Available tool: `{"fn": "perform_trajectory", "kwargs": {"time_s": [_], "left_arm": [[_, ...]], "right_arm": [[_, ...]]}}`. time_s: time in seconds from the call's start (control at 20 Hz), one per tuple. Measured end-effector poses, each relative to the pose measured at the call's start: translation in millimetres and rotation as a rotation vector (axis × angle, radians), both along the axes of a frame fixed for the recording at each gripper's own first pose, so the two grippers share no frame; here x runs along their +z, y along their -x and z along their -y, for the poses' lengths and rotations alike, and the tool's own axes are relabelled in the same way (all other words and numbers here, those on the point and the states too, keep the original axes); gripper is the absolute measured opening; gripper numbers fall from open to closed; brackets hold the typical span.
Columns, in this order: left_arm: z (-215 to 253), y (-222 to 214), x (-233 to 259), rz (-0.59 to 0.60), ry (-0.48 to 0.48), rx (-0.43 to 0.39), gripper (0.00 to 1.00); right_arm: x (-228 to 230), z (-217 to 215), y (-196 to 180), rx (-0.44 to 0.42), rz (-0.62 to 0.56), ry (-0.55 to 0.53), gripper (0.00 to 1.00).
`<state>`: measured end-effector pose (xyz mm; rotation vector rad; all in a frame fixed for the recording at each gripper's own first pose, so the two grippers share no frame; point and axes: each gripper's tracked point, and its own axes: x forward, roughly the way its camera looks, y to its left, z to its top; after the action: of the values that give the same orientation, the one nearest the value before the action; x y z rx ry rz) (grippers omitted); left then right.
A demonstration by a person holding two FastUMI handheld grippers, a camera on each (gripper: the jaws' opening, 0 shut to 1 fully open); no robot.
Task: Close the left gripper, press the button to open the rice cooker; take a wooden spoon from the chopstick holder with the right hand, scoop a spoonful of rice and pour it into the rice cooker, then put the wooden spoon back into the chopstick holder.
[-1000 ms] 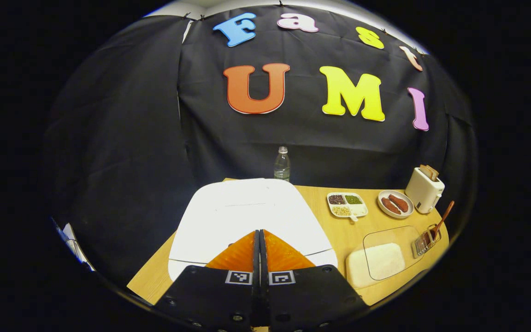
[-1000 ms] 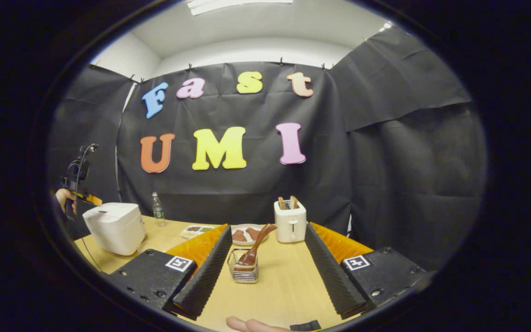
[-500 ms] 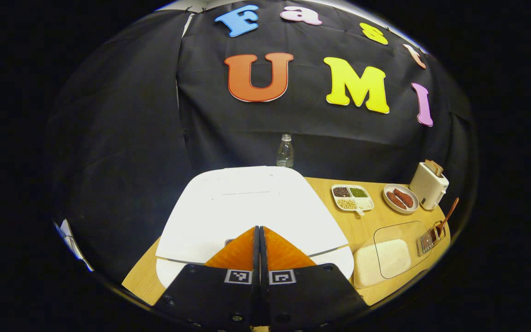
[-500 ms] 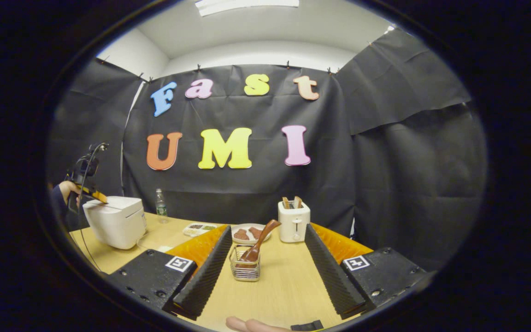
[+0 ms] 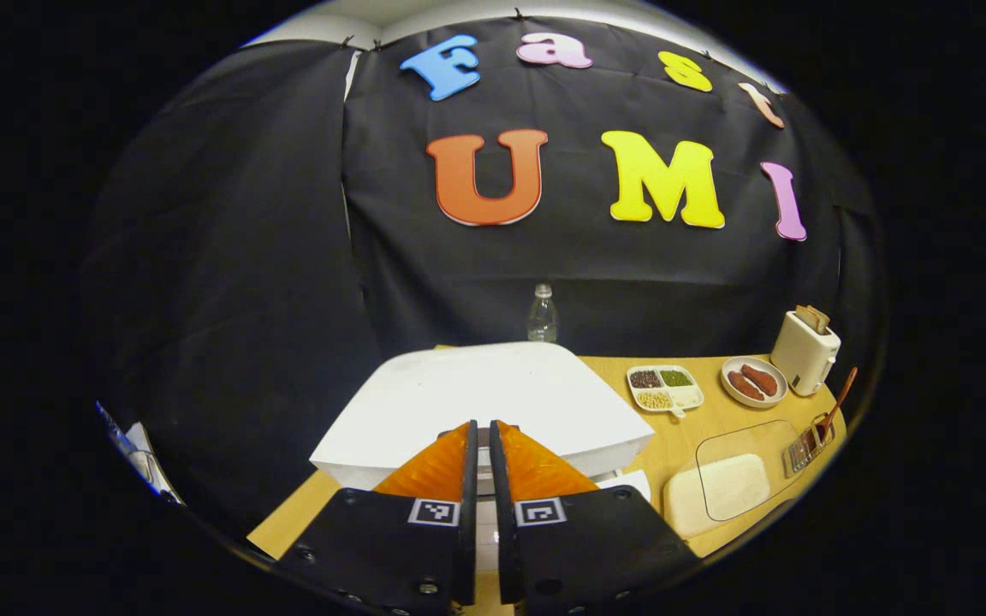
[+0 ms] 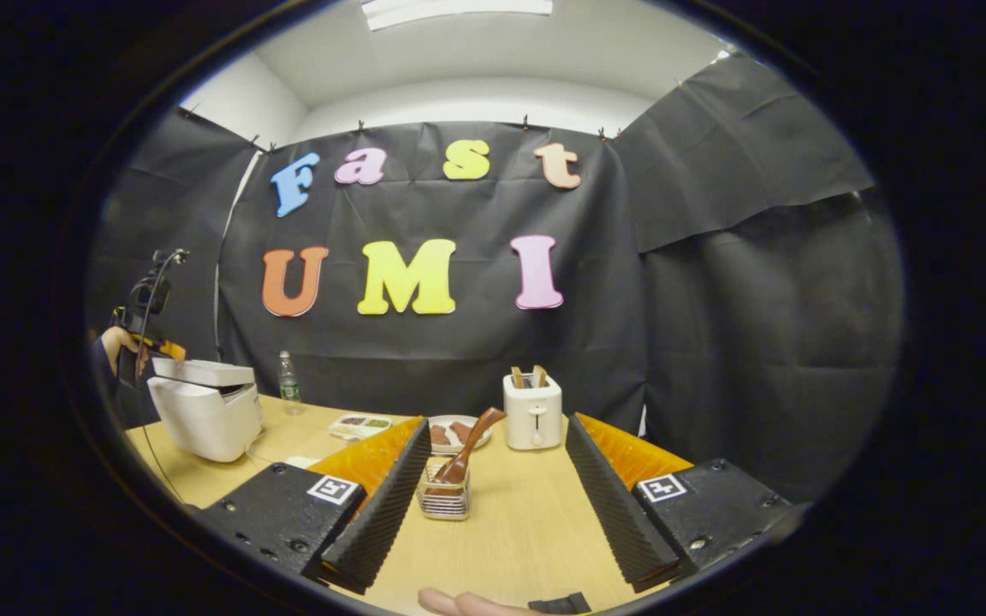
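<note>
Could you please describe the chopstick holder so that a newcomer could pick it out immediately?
On the wooden table, look ahead of the white toaster. The chopstick holder is the small wire basket there, the one with a wooden spoon leaning out of it.

The rice cooker looks like smooth, matt white plastic. Right of it, the surface is pale wood-grain laminate. Farther right of the cooker stand a wire-metal chopstick holder, its glossy brown wooden spoon, and a clear plastic lid.
</note>
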<state>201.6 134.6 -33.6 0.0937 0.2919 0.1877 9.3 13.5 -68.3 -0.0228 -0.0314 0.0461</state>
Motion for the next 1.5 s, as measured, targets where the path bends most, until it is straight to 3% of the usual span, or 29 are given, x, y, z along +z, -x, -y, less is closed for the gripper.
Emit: {"fn": "perform_trajectory", "kwargs": {"time_s": [0.2,0.25,0.4,0.45,0.7,1.05,1.5], "left_arm": [[6,20,19,0.035,-0.012,-0.005,0.52],[7,27,25,0.052,-0.016,-0.006,0.68],[12,50,39,0.119,-0.036,0.000,0.84],[13,60,40,0.133,-0.052,0.006,0.94],[27,106,48,0.196,-0.040,-0.023,0.96],[40,167,45,0.259,-0.013,-0.044,0.95],[63,219,20,0.347,0.016,-0.040,0.95]], "right_arm": [[2,0,0,-0.007,0.002,-0.003,1.00],[4,0,2,-0.005,0.003,-0.004,0.99],[1,-1,1,0.002,0.001,-0.005,1.00],[1,-3,0,0.008,0.001,-0.013,1.00],[-4,-11,-15,0.030,-0.018,-0.026,1.00],[-19,-22,-73,0.042,-0.059,-0.006,1.00],[-94,-33,-165,0.103,-0.245,-0.117,1.00]]}}
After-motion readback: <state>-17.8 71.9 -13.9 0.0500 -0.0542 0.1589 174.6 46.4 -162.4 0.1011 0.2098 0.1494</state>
